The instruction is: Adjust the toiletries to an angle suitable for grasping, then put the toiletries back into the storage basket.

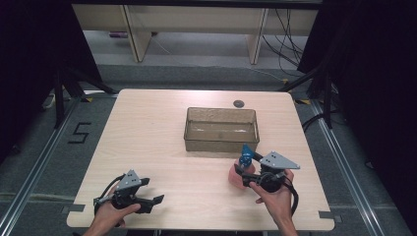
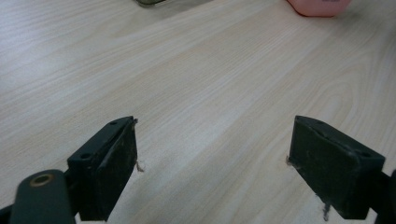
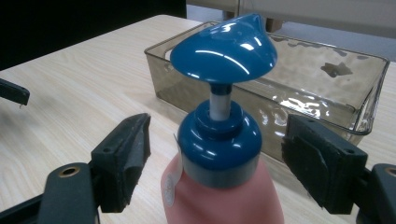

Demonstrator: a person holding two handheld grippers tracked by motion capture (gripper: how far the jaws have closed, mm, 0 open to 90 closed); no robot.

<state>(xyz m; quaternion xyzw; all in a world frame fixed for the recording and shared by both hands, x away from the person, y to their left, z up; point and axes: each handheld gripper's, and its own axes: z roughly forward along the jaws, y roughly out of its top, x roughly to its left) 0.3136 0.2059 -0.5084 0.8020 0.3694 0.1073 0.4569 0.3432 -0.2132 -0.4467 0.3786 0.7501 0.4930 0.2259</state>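
Right gripper [image 3: 215, 158] sitting nearest me at near right of table [image 1: 147, 147], jaws spread, standing either side of pink pump bottle [image 3: 224, 196], pads not touching it. Bottle's blue pump head [image 3: 224, 46] rising between jaws. Bottle standing upright just near of clear tray [image 1: 221, 129], which is sitting mid-table, farther off. Left gripper [image 2: 215, 163] resting at near left, jaws spread over bare wood, well apart from bottle.

Readable marking: one digit "5" [image 1: 79, 132], in black tape on the grey floor left of the tabletop [image 1: 147, 147], high view. The small pale sticker on the pink pump bottle [image 3: 219, 196] is illegible. Nothing else legible.
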